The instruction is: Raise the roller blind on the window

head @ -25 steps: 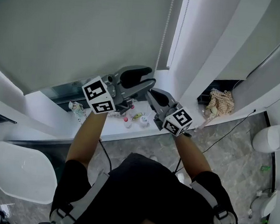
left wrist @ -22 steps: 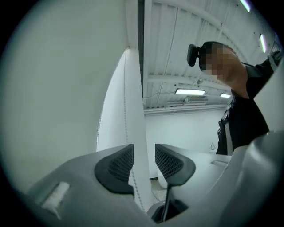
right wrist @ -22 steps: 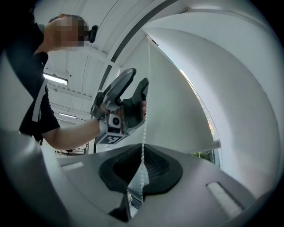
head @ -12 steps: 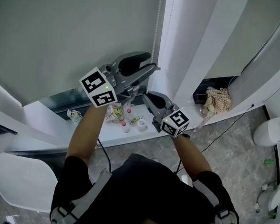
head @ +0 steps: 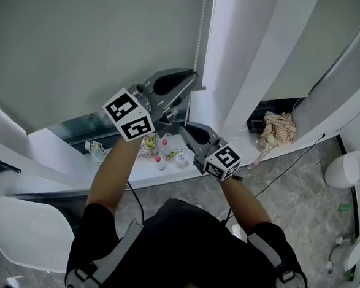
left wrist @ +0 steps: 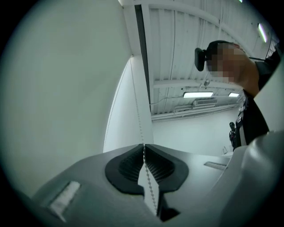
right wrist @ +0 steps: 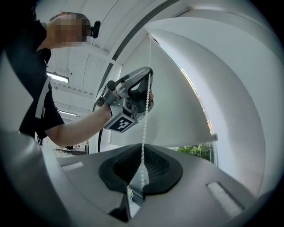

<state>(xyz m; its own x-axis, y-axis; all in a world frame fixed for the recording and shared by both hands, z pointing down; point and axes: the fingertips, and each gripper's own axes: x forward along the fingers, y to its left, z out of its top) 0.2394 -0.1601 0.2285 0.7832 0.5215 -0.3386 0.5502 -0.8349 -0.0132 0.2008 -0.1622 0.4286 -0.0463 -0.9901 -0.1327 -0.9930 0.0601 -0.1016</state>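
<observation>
The pale grey-green roller blind (head: 82, 41) covers most of the window; its bottom bar (right wrist: 197, 140) hangs above a strip of bare glass. A white bead chain (head: 199, 31) drops down the blind's right edge. My left gripper (head: 194, 81) is the upper one; its jaws have just been closing and now pinch the chain (left wrist: 137, 106) between the ribbed pads. My right gripper (head: 184, 129) sits just below it, shut on the same chain (right wrist: 144, 119). In the right gripper view the left gripper (right wrist: 148, 85) shows higher up, the beads running from it into the right gripper's pads (right wrist: 155, 165).
Small bottles and toys (head: 164, 153) stand on the white windowsill (head: 57, 147) beneath the grippers. A white pillar (head: 247, 59) rises right of the chain, with a crumpled cloth (head: 278, 130) in the recess behind it. A white chair (head: 26, 228) is at lower left.
My left gripper has risen along the chain and its jaws, open before, have closed on the beads. The right gripper has kept its hold and place.
</observation>
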